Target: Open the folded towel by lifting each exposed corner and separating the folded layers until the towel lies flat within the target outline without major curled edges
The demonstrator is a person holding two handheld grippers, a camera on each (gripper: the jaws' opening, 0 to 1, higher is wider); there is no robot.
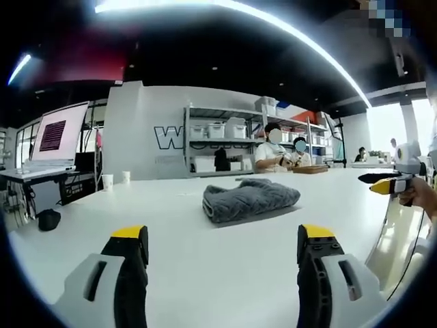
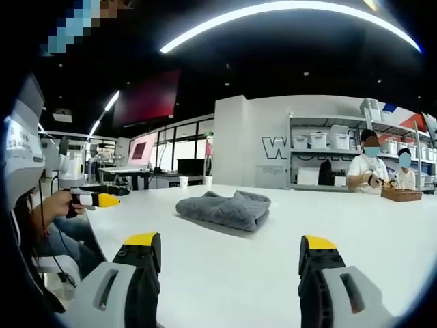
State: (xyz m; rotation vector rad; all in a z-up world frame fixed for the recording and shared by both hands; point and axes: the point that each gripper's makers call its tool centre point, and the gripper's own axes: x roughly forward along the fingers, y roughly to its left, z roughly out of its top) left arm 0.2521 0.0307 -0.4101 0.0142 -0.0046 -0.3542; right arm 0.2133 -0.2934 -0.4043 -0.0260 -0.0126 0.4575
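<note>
A grey folded towel [image 1: 250, 198] lies in a thick bundle on the white table [image 1: 205, 273], a little beyond my jaws. My left gripper [image 1: 224, 239] is open, low over the table and short of the towel, with nothing between its yellow-tipped fingers [image 1: 130, 236]. The right gripper [image 1: 390, 184] comes in at the right edge, held by a hand. In the right gripper view the same towel [image 2: 225, 207] sits ahead on the table [image 2: 225, 287]. My right gripper [image 2: 230, 242] is open and holds nothing. The left gripper [image 2: 92, 199] shows at the left in a hand.
Two people sit at the table's far side [image 1: 273, 154] by a wooden tray [image 1: 311, 169]. Shelves with white bins [image 1: 218, 140] stand behind. Two paper cups [image 1: 107, 181] and a black object [image 1: 49, 219] are at the left, near a monitor [image 1: 60, 133].
</note>
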